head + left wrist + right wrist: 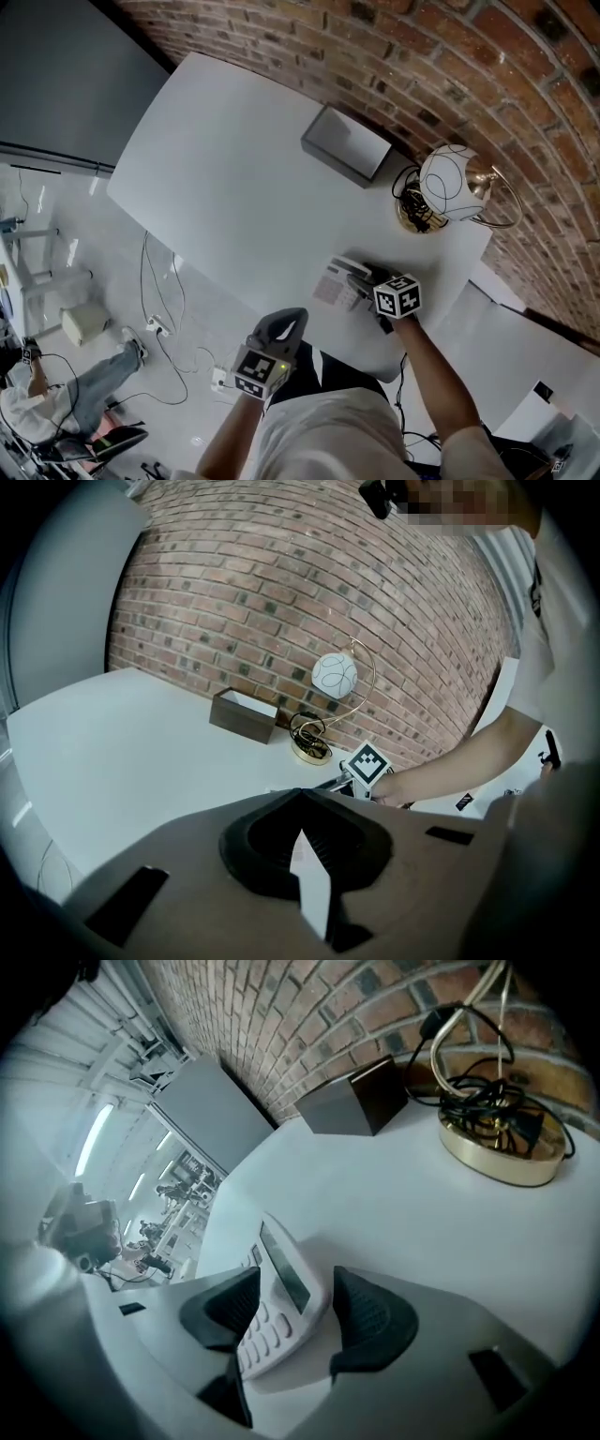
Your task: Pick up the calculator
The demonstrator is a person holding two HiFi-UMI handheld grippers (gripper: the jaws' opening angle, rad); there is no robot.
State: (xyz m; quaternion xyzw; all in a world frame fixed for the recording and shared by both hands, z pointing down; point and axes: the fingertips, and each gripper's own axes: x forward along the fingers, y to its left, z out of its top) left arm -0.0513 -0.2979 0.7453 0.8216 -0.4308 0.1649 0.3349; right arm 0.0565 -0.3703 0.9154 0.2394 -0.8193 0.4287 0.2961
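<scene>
Right gripper (295, 1288) jaws spread wide, straddling calculator (330, 284); pads not clamped on it. Calculator sits at worktop (234, 169) near edge, toward its right corner. Left gripper (281, 330) jaws closed, empty, held just off that near edge.

Table (112, 752): white; brick wall (281, 592) behind it
Left gripper (302, 803): dark pads meet at the tips; nothing between them
Far edge: dark box (244, 714); near its right a brass base (311, 750) with black cord; white globe (335, 675) above
Right side: marker cube (367, 764) low over the table; bare forearm (469, 757) behind it
</scene>
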